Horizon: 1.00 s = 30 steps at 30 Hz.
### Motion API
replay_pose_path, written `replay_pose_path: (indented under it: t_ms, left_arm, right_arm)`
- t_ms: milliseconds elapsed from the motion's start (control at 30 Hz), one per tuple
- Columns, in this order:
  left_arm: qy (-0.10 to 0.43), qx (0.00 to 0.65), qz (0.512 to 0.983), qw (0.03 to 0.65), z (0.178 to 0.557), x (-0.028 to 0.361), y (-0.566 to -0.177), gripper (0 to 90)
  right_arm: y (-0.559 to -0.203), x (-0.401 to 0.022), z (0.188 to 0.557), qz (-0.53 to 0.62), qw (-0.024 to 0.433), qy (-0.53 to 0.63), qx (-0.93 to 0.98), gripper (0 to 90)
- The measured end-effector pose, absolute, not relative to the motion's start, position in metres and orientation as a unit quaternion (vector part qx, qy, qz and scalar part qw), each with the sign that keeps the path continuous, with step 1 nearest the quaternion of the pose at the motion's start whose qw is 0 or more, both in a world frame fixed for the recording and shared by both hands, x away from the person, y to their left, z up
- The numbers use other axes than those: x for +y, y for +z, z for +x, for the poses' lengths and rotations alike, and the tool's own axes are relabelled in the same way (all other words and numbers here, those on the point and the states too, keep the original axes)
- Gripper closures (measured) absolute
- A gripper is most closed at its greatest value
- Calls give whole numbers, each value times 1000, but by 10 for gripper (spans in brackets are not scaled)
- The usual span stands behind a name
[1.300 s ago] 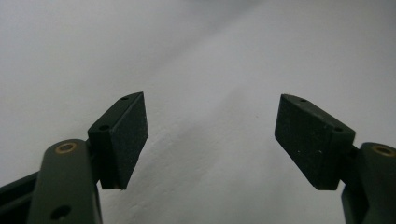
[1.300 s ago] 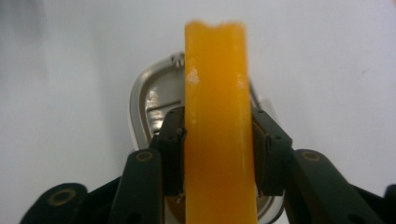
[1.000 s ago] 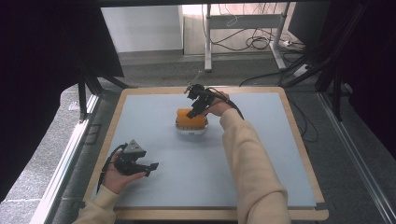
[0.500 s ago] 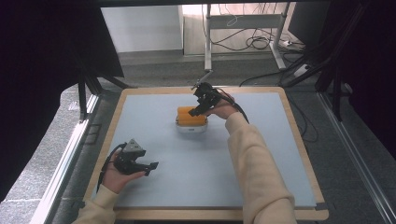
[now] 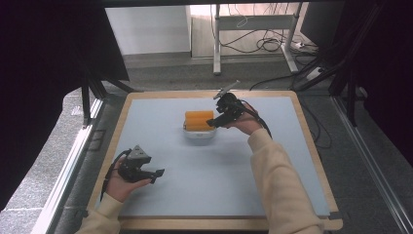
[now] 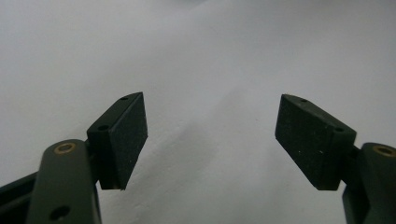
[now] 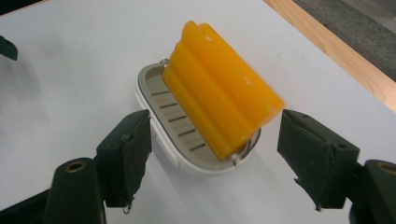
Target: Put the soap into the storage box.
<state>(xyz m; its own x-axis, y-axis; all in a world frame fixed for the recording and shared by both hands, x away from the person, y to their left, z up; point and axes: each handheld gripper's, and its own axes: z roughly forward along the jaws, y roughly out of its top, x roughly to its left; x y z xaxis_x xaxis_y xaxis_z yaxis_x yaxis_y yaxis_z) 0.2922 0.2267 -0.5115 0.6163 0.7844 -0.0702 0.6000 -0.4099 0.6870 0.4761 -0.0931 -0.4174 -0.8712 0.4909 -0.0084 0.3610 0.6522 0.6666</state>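
An orange ridged soap bar [image 5: 198,119] [image 7: 219,102] lies tilted in a white soap dish [image 5: 197,135] [image 7: 159,107] at the middle back of the blue-grey mat. My right gripper [image 5: 214,123] [image 7: 215,154] hovers just to the right of the dish and points at the soap. Its jaws have just been opening; they stand open, and the pads touch nothing. Near the front left, my left gripper [image 5: 158,174] [image 6: 210,135] is held low over bare mat, open and empty.
The mat lies on a board with a wooden rim [image 5: 311,146]. Beyond the table's far edge stands a desk frame [image 5: 253,22] with cables on the floor. Dark stands flank both sides.
My right gripper has drawn back to the right, away from the soap, with its jaws wider apart. The soap stays in the dish. The left gripper has not moved.
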Motion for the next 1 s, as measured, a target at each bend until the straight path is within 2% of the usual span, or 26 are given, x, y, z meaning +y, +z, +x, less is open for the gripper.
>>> replay_pose_path:
  t_ms: [400,767,800,1000]
  left_arm:
    - [134,415,832,344,291,223,-512,252]
    - [135,410,834,345,290,221,-512,251]
    - [134,409,835,343,290,220,-512,252]
    - [135,408,836,341,290,217,-514,252]
  right_arm:
    - [-427,-137,440,271,110,366,883,262]
    - [-433,-188,384,317,129,391,854,236]
    - [-437,-199,371,325,131,397,849,236]
    - [-450,-226,342,350,135,403,835,230]
